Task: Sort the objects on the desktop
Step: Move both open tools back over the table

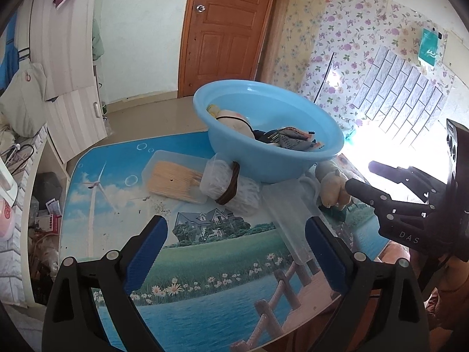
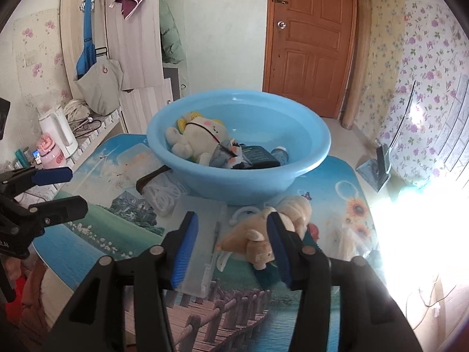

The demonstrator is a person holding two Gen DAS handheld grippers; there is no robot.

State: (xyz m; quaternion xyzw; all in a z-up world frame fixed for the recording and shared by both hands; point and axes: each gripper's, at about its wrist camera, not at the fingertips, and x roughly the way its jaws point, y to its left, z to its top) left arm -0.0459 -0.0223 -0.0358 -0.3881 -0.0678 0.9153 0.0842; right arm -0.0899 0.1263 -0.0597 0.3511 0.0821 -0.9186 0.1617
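Left tongs [image 1: 234,249] gape wide above the surface [image 1: 205,264], right tongs [image 2: 231,249] part-open around a tan plush toy [image 2: 258,243], seemingly unpressed, lying before the blue basin [image 2: 307,152].

1. The right tool [image 2: 233,248] hangs over the table [image 2: 337,205], its blue-padded jaws standing apart.
2. A tan plush toy [image 2: 258,240] lies on the table between the jaws; the right pad is just beside it, and whether it touches cannot be told.
3. A clear flat plastic case [image 2: 202,234] lies beside the left pad, partly under it.
4. A light blue basin [image 2: 239,143] stands further back, holding a cream plush doll [image 2: 199,138], a dark packet [image 2: 261,155] and other small items.
5. A bundle of white cord [image 2: 164,193] lies against the basin's left side.
6. The left tool [image 2: 63,189] shows at the left edge, jaws apart and empty.
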